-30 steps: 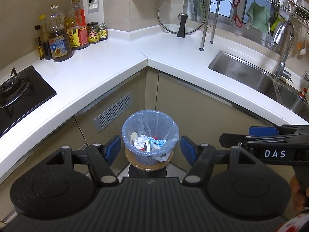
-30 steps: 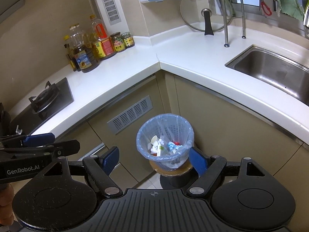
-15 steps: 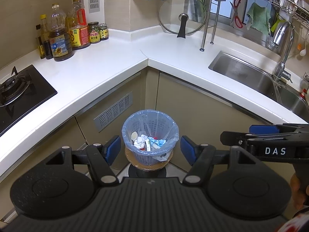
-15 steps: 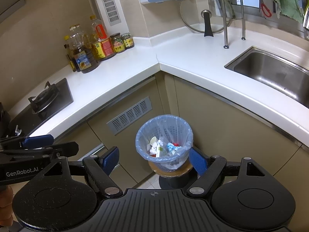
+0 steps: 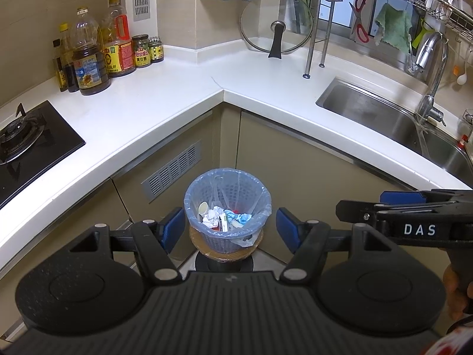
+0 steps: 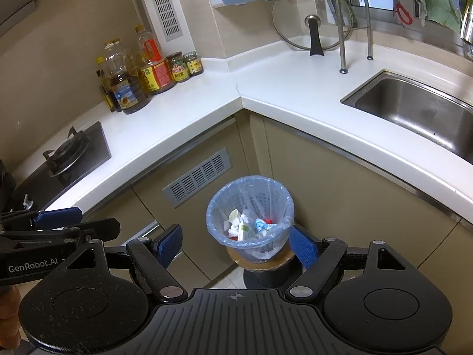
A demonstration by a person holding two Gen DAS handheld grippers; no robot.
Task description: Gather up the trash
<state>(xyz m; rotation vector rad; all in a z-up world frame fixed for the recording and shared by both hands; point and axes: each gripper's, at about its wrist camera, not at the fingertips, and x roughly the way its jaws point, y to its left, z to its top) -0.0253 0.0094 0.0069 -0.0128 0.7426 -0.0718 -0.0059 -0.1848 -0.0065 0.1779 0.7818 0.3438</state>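
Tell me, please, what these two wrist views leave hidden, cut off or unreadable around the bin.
- Bin: deeper trash lies hidden under the top pieces, in both views.
- Stand under the bin: its foot is hidden behind the right gripper body.
- Sink: cut off by the right edge in the right wrist view.
- Bottle labels: too small to read.
- Left gripper: its body hides the floor below.

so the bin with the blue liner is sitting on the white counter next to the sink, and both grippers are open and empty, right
Not quite. The bin sits low on a round stand at floor level, in front of the corner cabinets, not on the counter. The left wrist view shows this. The left gripper and right gripper are open and empty.
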